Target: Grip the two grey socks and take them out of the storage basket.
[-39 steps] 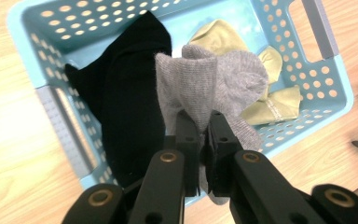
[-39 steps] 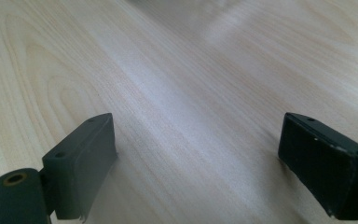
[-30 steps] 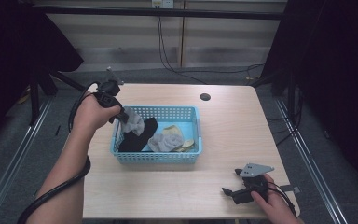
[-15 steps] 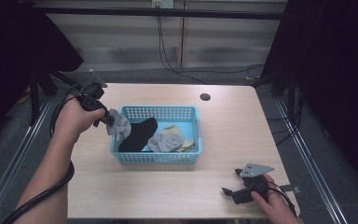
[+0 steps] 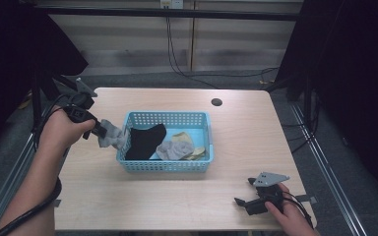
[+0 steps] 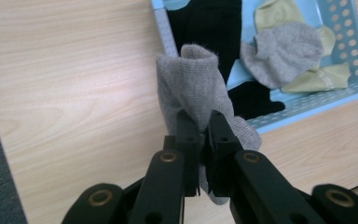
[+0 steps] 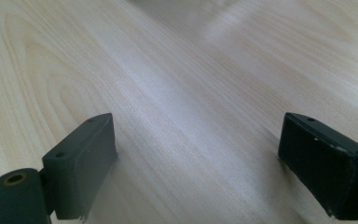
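R gripper (image 7: 200,163): jaws wide apart, nothing btwn them. One jaw low left of frame, other at right edge, both black, blocky, w/ small screw holes. Under them: table (image 7: 177,70), pale wood, grain running diagonally, soft light streak across the middle. Top of frame blurred. Jaws close above the wood; can't tell if touching.

Left tool (image 6: 198,128): black jaws with brass pivots. Right tool (image 5: 243,201): black body, grey three-cornered plate, trailing black cable.
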The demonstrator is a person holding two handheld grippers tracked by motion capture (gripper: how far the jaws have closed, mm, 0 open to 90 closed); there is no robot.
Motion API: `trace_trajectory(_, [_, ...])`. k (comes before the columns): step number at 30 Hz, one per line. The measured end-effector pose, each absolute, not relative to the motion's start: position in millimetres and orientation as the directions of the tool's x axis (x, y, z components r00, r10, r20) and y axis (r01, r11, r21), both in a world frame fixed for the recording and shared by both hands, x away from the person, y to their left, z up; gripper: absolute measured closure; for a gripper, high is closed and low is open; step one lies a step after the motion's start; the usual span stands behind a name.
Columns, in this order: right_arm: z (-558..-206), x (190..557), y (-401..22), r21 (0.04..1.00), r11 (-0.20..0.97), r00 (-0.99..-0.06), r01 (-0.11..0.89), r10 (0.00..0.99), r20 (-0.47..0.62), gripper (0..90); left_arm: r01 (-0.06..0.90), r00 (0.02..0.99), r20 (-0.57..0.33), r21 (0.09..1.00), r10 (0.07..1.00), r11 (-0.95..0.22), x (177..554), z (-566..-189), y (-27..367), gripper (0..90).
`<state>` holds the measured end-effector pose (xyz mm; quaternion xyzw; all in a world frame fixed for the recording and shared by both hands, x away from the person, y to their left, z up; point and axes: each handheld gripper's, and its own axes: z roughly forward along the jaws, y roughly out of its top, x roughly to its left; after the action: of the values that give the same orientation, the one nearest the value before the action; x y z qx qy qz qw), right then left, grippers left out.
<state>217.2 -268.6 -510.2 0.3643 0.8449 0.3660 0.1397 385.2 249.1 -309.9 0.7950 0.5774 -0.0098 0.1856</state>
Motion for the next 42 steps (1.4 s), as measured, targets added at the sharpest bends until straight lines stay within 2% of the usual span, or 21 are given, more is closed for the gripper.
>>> trace_trajectory(7, [-510, 217, -269, 0.721, 0.468, -0.697, 0.512, 0.717, 0.03, 10.7, 0.931, 0.298, -0.232, 0.284, 0.926, -0.229, 378, -318, 271, 85.3])
trace_trajectory(18, [-510, 217, -269, 0.722, 0.465, -0.695, 0.513, 0.719, 0.031, 10.7, 0.951, 0.222, -0.23, 0.265, 0.947, -0.158, 373, -350, 299, 85.1])
trace_trajectory(32, [-510, 217, -269, 0.72, 0.465, -0.694, 0.516, 0.719, 0.033, 10.7, 0.955, 0.219, -0.241, 0.252, 0.945, -0.157, 376, -396, 285, 84.4])
trace_trajectory(34, [-510, 216, -269, 0.72, 0.464, -0.694, 0.516, 0.719, 0.034, 10.7, 0.953, 0.219, -0.236, 0.26, 0.947, -0.155, 377, -397, 282, 82.9])
trace_trajectory(35, [-510, 216, -269, 0.721, 0.463, -0.693, 0.515, 0.72, 0.033, 10.7, 0.95, 0.223, -0.237, 0.268, 0.946, -0.157, 377, -398, 281, 78.9])
trace_trajectory(37, [-510, 216, -269, 0.72, 0.461, -0.691, 0.518, 0.722, 0.034, 10.7, 0.945, 0.235, -0.231, 0.28, 0.944, -0.166, 378, -399, 277, 65.1])
trace_trajectory(42, [-510, 216, -269, 0.718, 0.464, -0.691, 0.519, 0.722, 0.034, 10.7, 0.932, 0.264, -0.178, 0.3, 0.948, -0.203, 377, -395, 267, 56.2])
